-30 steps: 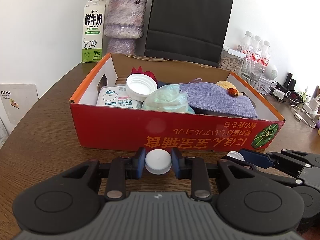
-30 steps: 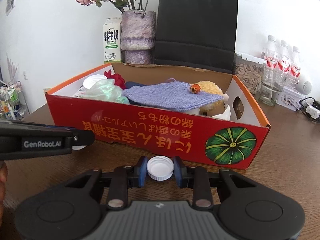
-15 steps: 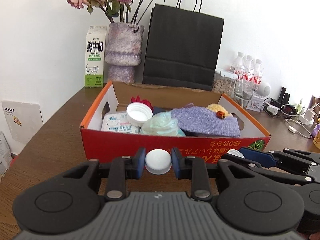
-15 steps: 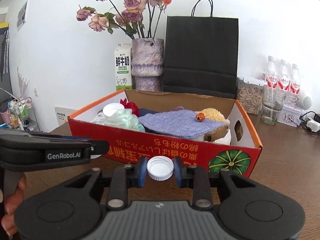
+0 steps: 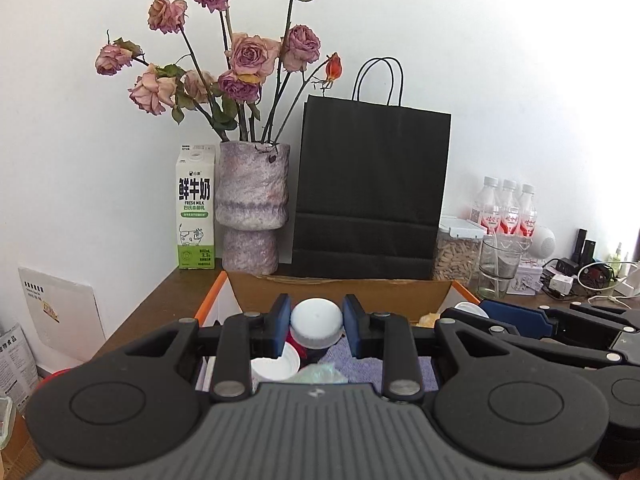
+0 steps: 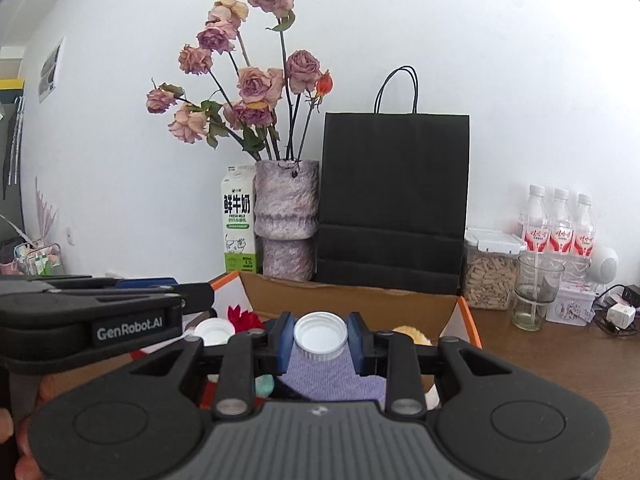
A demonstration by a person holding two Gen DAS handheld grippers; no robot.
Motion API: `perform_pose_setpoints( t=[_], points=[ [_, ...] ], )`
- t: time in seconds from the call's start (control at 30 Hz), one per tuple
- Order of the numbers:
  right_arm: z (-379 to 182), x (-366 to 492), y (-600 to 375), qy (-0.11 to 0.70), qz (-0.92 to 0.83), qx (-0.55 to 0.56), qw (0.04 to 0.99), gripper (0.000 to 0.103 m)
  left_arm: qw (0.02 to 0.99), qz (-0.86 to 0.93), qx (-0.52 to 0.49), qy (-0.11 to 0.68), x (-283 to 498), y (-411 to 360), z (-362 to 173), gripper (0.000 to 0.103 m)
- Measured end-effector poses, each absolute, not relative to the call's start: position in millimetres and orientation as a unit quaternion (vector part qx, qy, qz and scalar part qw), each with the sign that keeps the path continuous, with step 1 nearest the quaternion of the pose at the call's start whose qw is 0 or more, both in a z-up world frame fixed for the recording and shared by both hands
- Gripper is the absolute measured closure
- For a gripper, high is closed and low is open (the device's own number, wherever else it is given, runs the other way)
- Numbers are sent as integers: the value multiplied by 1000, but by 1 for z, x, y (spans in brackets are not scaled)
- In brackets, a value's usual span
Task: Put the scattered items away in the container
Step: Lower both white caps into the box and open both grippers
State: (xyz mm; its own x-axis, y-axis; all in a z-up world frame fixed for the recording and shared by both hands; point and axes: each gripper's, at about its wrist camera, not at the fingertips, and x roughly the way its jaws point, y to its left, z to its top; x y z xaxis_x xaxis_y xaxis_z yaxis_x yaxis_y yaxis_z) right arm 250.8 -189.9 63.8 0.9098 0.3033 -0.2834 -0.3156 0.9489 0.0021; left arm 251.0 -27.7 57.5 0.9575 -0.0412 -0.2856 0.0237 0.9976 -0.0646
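Left wrist view: the left gripper holds a white bottle cap, closed top up, pinched between its blue pads. It hangs over the open cardboard box, the container. Below it lie another white lid, a pale green bag and a purple cloth. The right gripper shows at the right edge, beside it. To drop well, the left gripper likely wants to stay inside the box walls, come low over the cloth, then part its fingers so the cap does not bounce out. A second ago this gripper was low at the table in front of the box's red wall; now it is raised over the box interior.

Right wrist view: the right gripper clamps a second white cap, hollow side up, above the purple cloth inside the box. The left gripper is beside it. Releasing one cap at a time seems safest. This gripper, too, has risen from table level to above the box.
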Motion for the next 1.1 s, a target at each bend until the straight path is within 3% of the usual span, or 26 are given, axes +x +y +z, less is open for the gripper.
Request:
perform_pose_setpoints(
  t=[0.7,0.73,0.77,0.8,0.83,0.87,0.9,1.1],
  points=[
    [26,323,-192,175,119,-11,977,76,987,38,15,157,315,-35,23,73],
    [26,322,-192,175,118,-11,977,75,987,41,14,154,314,-34,23,62],
    [26,322,-192,174,116,-11,978,75,987,46,11,151,314,-33,23,29],
    [26,322,-193,173,113,-10,978,66,988,54,7,146,313,-31,23,11],
    [25,323,-193,174,111,-10,978,53,989,67,3,133,311,-29,23,0],
    [24,323,-194,175,106,-9,979,22,990,77,2,121,308,-28,24,0],
    [23,323,-196,171,99,-7,980,2,990,86,2,116,307,-27,25,0],
    [24,319,-202,155,85,3,984,0,987,101,-13,123,309,-20,26,0]
  ],
)
